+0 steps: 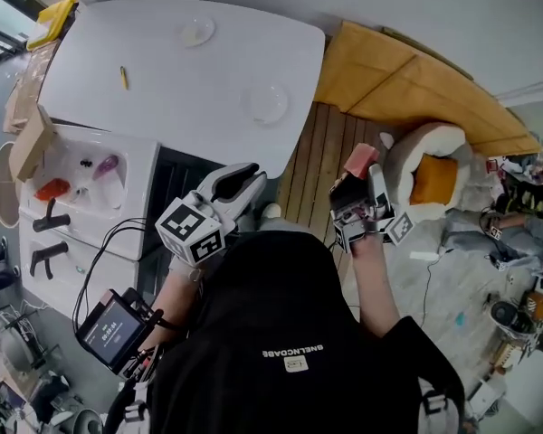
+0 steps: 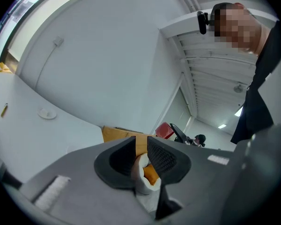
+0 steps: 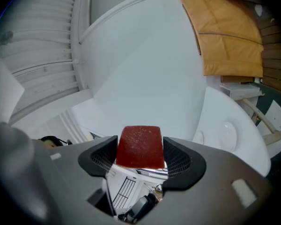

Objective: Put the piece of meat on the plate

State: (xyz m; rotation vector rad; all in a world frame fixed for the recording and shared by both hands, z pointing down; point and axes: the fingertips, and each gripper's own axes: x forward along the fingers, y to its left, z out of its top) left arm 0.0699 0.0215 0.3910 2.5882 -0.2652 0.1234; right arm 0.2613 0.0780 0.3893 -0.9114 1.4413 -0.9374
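The right gripper [image 3: 140, 148] is clamped on the meat [image 3: 140, 142]. Both ribbed pads press its sides, and the red block stands proud of the fingertips, so the exposed end can meet a surface before the jaws do. The gripper points slightly upward, which keeps the block seated between the pads rather than hanging from them. In the head view the meat is carried over the plank floor [image 1: 312, 165], just beside the right edge of the table [image 1: 163, 107] and not yet above it. The left gripper [image 2: 140, 146] holds nothing. Its jaws stand close together with a narrow gap, through which only the white bed [image 1: 439, 134] on the floor shows. This gripper sits just short of the table's near edge, probably kept aside so that the loaded gripper has an unobstructed path. On the table, the near plate [image 1: 268, 103] lies toward the right edge, the side closest to the meat. It is bare and is judged the probable target. The far plate [image 1: 197, 32] lies near the back edge, well apart from both grippers. A yellow stick [image 1: 123, 77] lies on the left part of the table, away from either plate. The step in hand is judged to be transport: the grasp is complete and placement has not begun. The next move calls for bringing the block over the plate, lowering it to contact, then parting the jaws.
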